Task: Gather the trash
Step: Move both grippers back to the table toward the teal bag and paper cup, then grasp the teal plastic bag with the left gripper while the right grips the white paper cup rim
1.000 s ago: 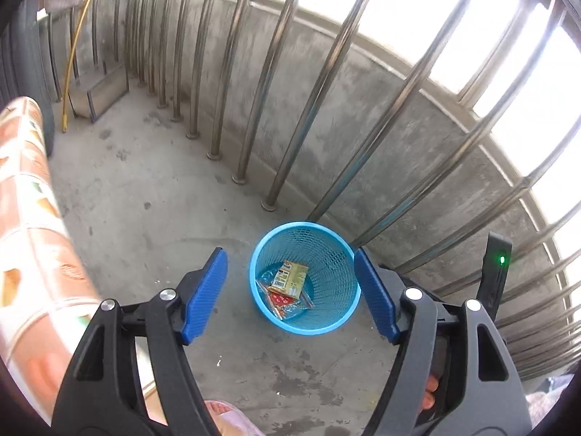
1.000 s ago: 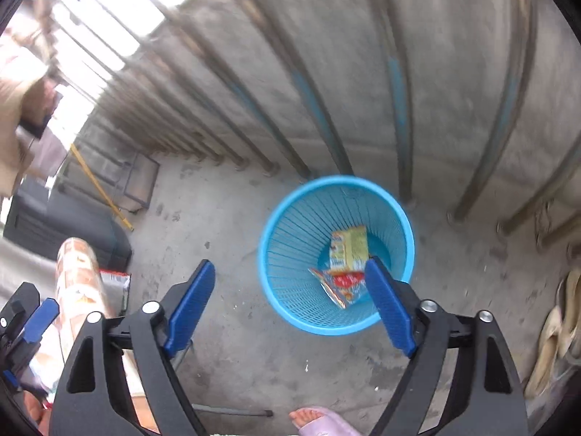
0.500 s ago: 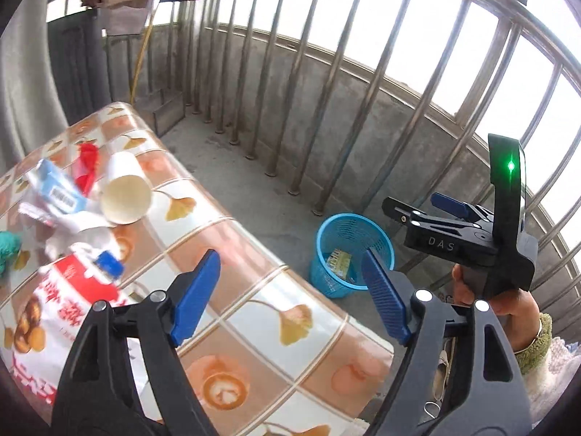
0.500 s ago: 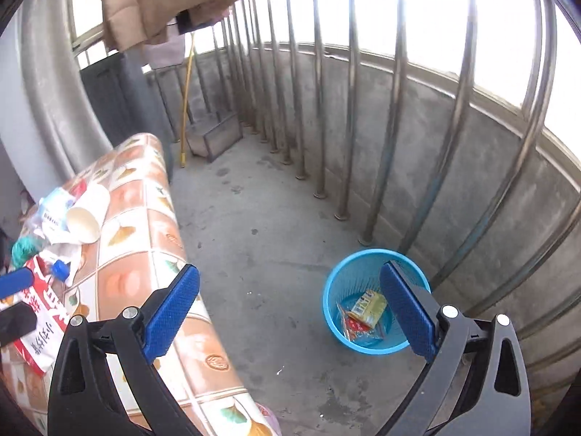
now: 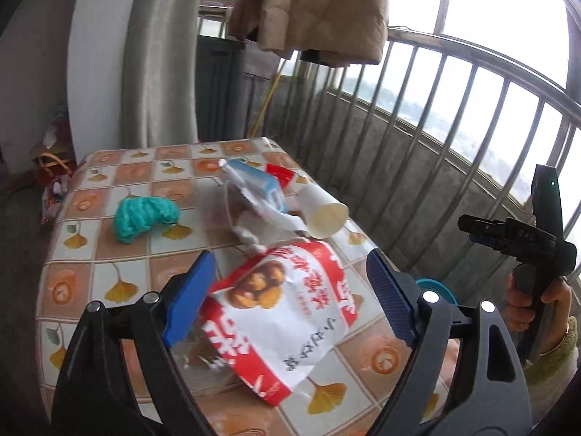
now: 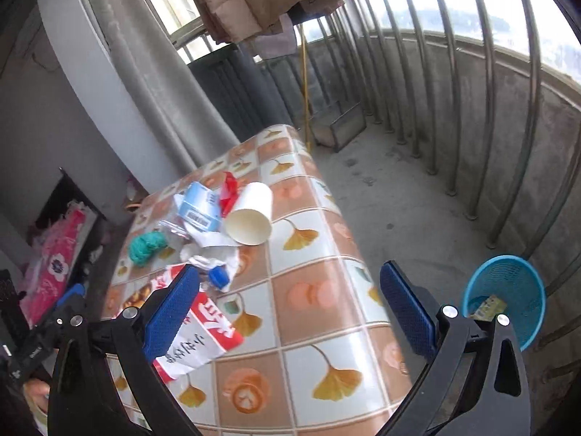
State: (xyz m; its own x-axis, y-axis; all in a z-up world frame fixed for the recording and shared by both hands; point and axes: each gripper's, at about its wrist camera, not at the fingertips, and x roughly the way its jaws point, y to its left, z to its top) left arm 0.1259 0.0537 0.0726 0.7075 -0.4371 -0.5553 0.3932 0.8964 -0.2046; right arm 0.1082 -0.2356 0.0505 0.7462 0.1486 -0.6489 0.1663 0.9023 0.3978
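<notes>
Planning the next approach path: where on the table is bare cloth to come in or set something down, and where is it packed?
Bare: the table strip along its balcony-side edge, right of the paper cup and snack bag, plus the near corner. Also the far-left cloth behind the teal wad. Crowded: the middle, where cup, blue-and-white carton, crumpled wrappers and bag lie touching or overlapping.

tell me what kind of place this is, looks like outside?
Most likely a home balcony, high up. Metal railing bars run above a low concrete wall, a padded coat hangs up as if to air, and a small table with a tiled cloth stands on the bare concrete floor.
</notes>
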